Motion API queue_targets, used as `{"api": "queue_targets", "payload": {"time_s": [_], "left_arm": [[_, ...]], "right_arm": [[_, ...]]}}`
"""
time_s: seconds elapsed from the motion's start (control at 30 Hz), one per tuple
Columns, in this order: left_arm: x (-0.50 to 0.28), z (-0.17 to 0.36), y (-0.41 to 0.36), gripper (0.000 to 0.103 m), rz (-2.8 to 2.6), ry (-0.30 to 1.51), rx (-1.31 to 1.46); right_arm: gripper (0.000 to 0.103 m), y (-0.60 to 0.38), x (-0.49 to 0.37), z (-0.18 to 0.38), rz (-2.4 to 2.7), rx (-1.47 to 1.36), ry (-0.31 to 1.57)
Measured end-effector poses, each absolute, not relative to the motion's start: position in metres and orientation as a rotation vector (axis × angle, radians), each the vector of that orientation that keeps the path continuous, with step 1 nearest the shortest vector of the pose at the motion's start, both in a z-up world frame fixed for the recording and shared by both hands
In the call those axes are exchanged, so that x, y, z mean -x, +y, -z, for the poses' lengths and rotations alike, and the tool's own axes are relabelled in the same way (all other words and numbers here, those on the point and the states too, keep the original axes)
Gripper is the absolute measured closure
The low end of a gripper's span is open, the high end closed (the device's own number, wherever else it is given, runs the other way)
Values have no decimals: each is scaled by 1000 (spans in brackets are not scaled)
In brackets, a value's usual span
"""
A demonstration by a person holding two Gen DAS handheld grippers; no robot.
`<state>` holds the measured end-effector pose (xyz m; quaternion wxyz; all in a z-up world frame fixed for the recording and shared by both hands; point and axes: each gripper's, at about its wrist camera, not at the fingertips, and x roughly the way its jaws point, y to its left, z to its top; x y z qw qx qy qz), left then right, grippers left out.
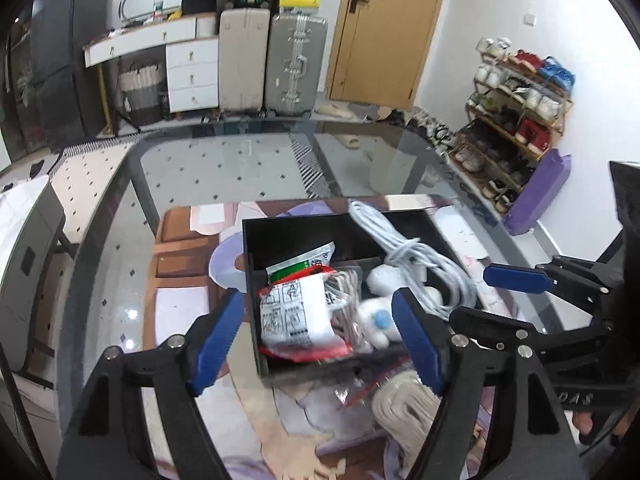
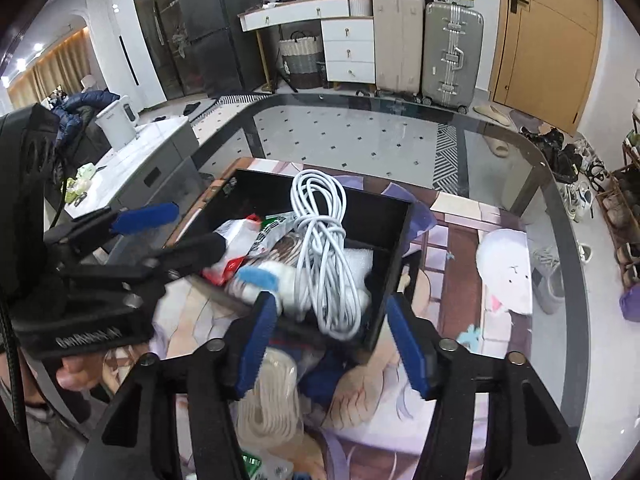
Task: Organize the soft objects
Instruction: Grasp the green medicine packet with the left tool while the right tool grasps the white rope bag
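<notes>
On the glass counter [image 1: 100, 260], over a printed mat [image 2: 460, 240], sits a black divided box [image 1: 256, 264], already packed. Contents: coiled white cable [image 2: 320, 240] draped over the divider, white plush toy [image 1: 378, 320] with a blue patch just beside it, and a white printed packet [image 1: 292, 316] with red edging at the box's near left, a green-labelled packet [image 1: 304, 266] behind it. Just outside the near wall lies a bagged bundle of cream rope [image 1: 404, 400], on the mat.

Left claw [image 1: 320, 340]: blue fingers apart, nothing gripped, hovering over the box's near edge above the printed packet. Right claw [image 2: 332, 344]: fingers apart as well, empty, straddling the near corner where the cable end hangs, with the rope bag below it. Each claw shows in the other's view, beside the box.
</notes>
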<state>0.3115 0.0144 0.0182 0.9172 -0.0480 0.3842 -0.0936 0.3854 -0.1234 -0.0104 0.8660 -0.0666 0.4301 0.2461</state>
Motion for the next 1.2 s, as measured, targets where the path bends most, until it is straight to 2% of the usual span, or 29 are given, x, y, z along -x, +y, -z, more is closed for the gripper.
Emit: {"api": "queue_targets", "payload": {"time_s": [0.2, 0.57, 1.07, 1.2], "left_arm": [[-272, -23, 7, 21, 223, 811, 59], [-218, 20, -50, 20, 364, 955, -25], [-204, 59, -106, 21, 378, 1042, -155], [-203, 63, -104, 25, 357, 1053, -173]], "right_arm": [[43, -143, -352, 7, -515, 99, 916], [43, -160, -297, 42, -482, 251, 959], [43, -191, -295, 65, -404, 317, 1017], [43, -187, -295, 69, -407, 330, 1024]]}}
